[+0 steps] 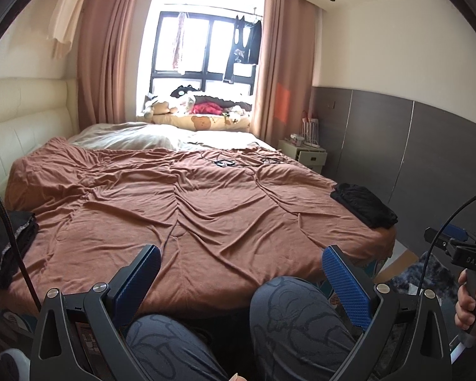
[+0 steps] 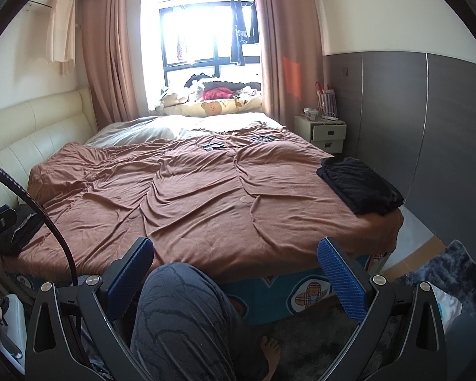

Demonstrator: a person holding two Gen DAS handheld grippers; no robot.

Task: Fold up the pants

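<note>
On the left edge of the bed (image 1: 181, 209) sits a dark pile of clothes (image 1: 12, 241). It looks rumpled, not folded, so these may be the pants still to do. That is only my guess.

The left gripper (image 1: 241, 276) is held above the person's knees (image 1: 301, 311). Its two blue pads (image 1: 346, 282) are wide apart and hold nothing. The right gripper (image 2: 234, 270) is just the same: pads far apart, nothing between them.

On the right corner of the bed lie the folded black pants (image 2: 361, 187), in a neat flat stack.

The dark cloth looks soft, thin and light. It will flop and sag when lifted. I would pinch it at the waistband, one gripper at each end, so it hangs straight.

The left view shows more of the rumpled pile, and the hand (image 1: 469, 301) that holds the right gripper's handle. The right view shows the folded stack much better. It also shows a bare foot (image 2: 269, 352) on the grey rug (image 2: 307, 333) and the picture sheet (image 2: 307, 295) under the brown cover.
</note>
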